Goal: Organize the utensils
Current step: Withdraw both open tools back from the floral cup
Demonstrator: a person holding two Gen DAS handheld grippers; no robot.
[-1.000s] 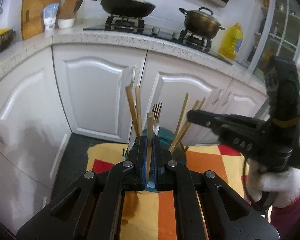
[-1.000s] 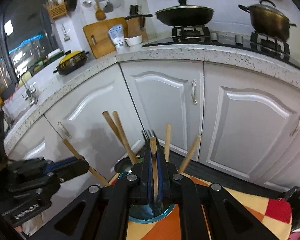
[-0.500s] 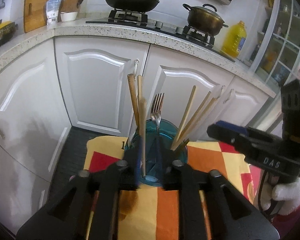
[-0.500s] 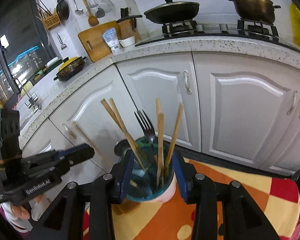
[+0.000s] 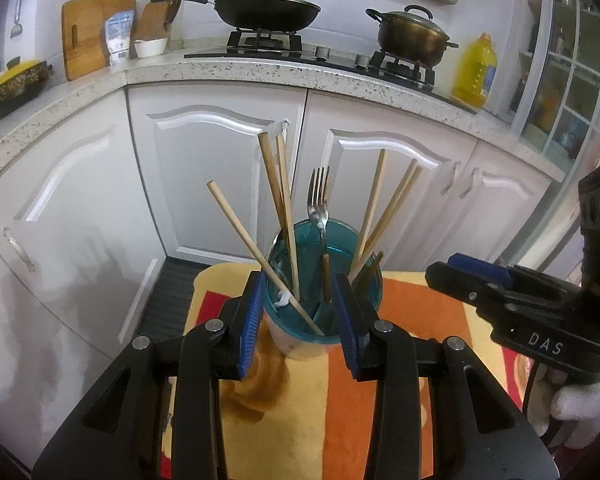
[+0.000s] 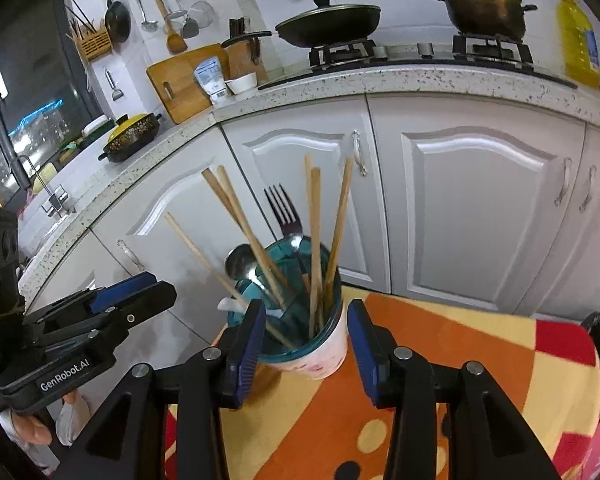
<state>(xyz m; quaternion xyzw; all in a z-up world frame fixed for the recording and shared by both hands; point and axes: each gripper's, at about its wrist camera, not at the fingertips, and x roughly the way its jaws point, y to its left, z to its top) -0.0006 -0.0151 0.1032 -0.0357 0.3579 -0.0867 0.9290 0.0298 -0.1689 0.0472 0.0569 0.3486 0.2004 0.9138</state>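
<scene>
Your left gripper (image 5: 298, 316) has its jaws opening, blue pads either side of the teal cup (image 5: 324, 280), holding nothing; the cup's base is hidden behind the fingers. A wooden chopstick (image 5: 260, 256) leans out left over the rim, beside the fork (image 5: 319, 208). A white scrap inside may be a wrapper. Your right gripper (image 6: 306, 338) is opening too, its pads flanking the cup (image 6: 320, 344) with gaps showing, gripping nothing. The cup stands on the orange patterned cloth (image 6: 440, 344); a spoon (image 6: 240, 260) is half hidden behind its rim.
</scene>
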